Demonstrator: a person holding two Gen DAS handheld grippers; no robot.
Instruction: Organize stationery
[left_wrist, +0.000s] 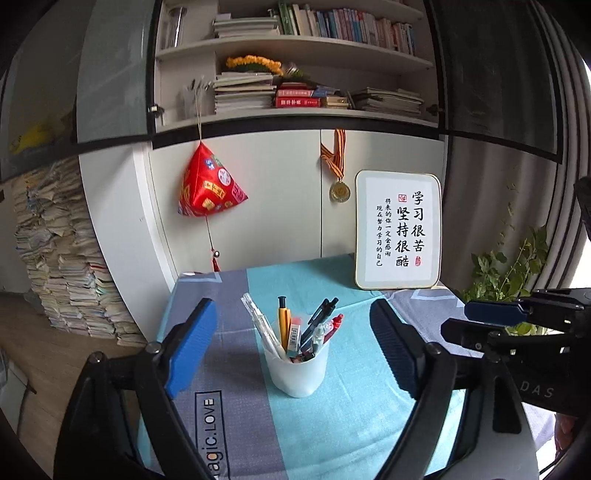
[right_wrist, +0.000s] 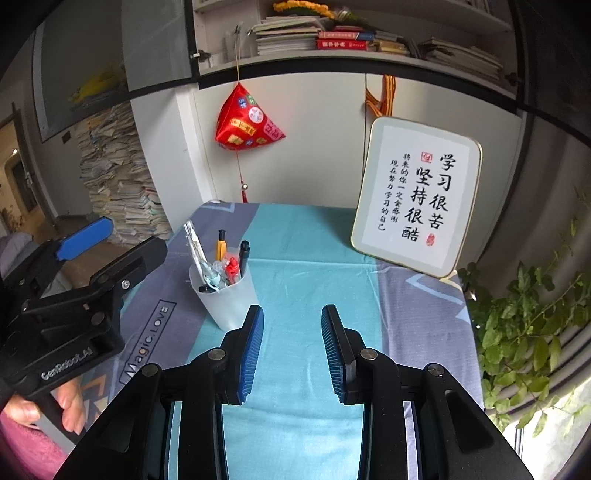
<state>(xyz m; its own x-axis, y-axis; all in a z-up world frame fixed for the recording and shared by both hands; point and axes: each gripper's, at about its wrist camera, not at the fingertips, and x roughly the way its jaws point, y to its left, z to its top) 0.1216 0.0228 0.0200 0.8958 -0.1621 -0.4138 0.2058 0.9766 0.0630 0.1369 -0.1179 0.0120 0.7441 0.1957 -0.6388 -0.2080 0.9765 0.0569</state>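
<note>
1. Left gripper (left_wrist: 295, 332) is held with jaws spread wide — nothing is clasped between its pads.
2. Right gripper (right_wrist: 292, 350) is seen partly parted, empty.
3. Pens (left_wrist: 295, 328) are stood in the white cup (left_wrist: 297, 373) — set on the teal and grey cloth (left_wrist: 351, 424), ahead of both grippers.

Soft daylight from right; sharp centre, fisheye-bent edges, dark corners.
</note>
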